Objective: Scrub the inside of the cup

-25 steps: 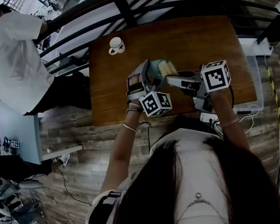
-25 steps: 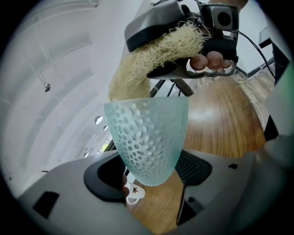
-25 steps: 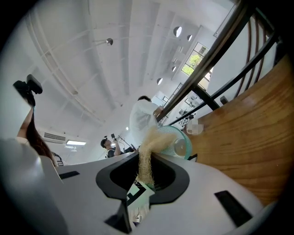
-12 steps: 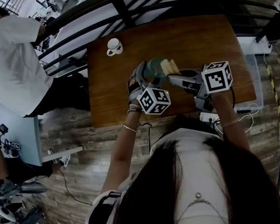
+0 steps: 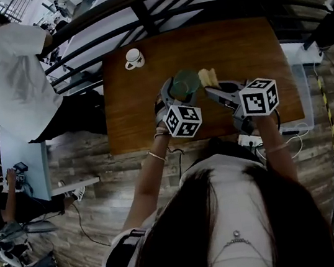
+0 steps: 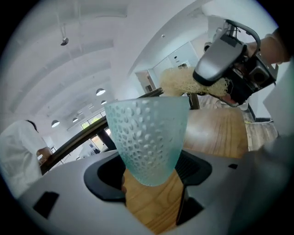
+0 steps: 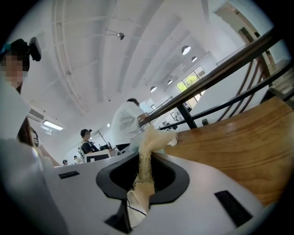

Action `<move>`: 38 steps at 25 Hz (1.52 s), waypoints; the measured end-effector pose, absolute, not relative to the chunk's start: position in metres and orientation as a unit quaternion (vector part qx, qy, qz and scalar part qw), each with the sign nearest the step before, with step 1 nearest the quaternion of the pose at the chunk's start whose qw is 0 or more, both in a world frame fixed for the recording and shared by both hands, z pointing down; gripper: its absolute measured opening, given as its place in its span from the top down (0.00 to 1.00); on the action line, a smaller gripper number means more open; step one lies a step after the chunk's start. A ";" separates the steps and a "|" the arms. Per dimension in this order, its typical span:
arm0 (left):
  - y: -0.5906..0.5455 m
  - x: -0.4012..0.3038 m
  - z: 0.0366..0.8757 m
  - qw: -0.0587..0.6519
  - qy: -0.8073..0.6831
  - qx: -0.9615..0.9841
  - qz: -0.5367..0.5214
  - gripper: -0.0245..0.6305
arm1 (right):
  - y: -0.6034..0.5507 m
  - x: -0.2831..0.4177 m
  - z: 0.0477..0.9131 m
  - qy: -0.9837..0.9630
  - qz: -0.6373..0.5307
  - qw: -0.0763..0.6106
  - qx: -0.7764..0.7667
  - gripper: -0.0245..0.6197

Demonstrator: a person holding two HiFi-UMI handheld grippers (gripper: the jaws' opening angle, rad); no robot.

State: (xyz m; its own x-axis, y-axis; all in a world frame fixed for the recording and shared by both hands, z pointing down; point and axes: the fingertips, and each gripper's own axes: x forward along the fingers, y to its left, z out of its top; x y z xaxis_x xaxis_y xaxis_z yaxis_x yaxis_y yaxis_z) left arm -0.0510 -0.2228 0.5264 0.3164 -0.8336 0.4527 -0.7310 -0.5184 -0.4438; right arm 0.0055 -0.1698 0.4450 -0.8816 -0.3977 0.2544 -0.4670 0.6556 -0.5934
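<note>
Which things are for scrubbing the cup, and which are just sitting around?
For the job:
- bumpy green cup, held in the left gripper
- yellowish scrubber, held in the right gripper

Just lying about:
- white mug, near the far left corner of the wooden table
- person in white, beyond the table

From here I see a pale aqua, translucent cup (image 6: 147,137) dimpled all over, a straw-cream fibrous scrub pad (image 7: 148,138), a warm brown wood-grained tabletop (image 5: 240,42) and a plain white mug (image 5: 133,58).
</note>
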 end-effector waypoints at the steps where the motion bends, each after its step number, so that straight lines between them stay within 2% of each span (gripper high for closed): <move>1: -0.222 -0.051 0.527 0.071 0.486 -0.808 -0.324 0.44 | -0.171 0.007 0.447 -0.909 0.334 0.055 0.244 0.83; 8: -0.218 -0.050 0.525 0.028 0.496 -0.812 -0.306 0.44 | -0.177 0.017 0.452 -0.908 0.295 0.068 0.290 0.83; 25: -0.198 -0.040 0.526 -0.014 0.490 -0.824 -0.284 0.44 | -0.186 0.045 0.477 -0.881 0.183 0.139 0.414 0.83; 38: -0.196 -0.033 0.527 -0.047 0.494 -0.826 -0.266 0.44 | -0.187 0.066 0.490 -0.858 0.155 0.179 0.455 0.83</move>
